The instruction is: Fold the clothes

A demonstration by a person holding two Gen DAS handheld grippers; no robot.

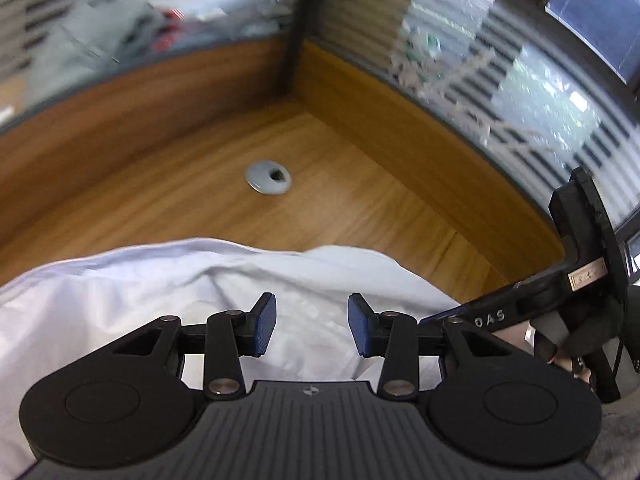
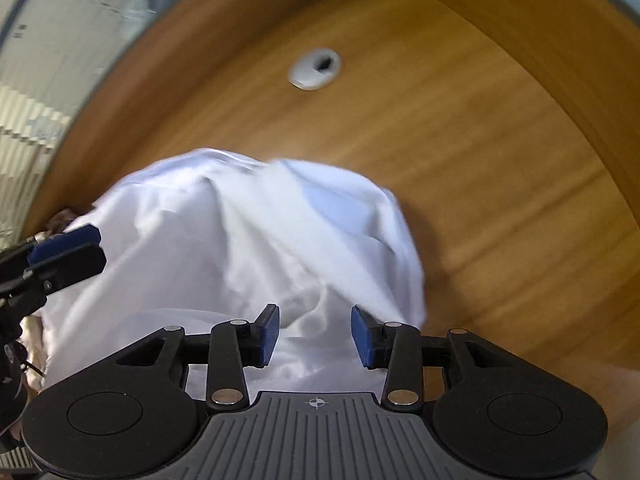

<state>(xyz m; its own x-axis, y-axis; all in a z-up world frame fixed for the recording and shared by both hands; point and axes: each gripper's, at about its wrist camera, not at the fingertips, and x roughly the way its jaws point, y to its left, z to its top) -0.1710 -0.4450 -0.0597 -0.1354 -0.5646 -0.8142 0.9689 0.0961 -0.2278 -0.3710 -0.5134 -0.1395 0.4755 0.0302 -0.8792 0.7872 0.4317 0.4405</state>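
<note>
Beyond the rumpled white garment (image 2: 240, 248), the wooden bench (image 1: 360, 200) lies bare up to its far corner, broken only by a flush grey cable grommet (image 1: 268, 177). Raised wooden edging and glass panels (image 1: 520, 92) wall that corner. The other hand-held gripper (image 2: 66, 248) crowds the garment's left side.

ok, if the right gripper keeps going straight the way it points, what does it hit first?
Most likely the white shirt: the right gripper points down at its crumpled cloth, jaws open and empty. Depth is unclear.
</note>
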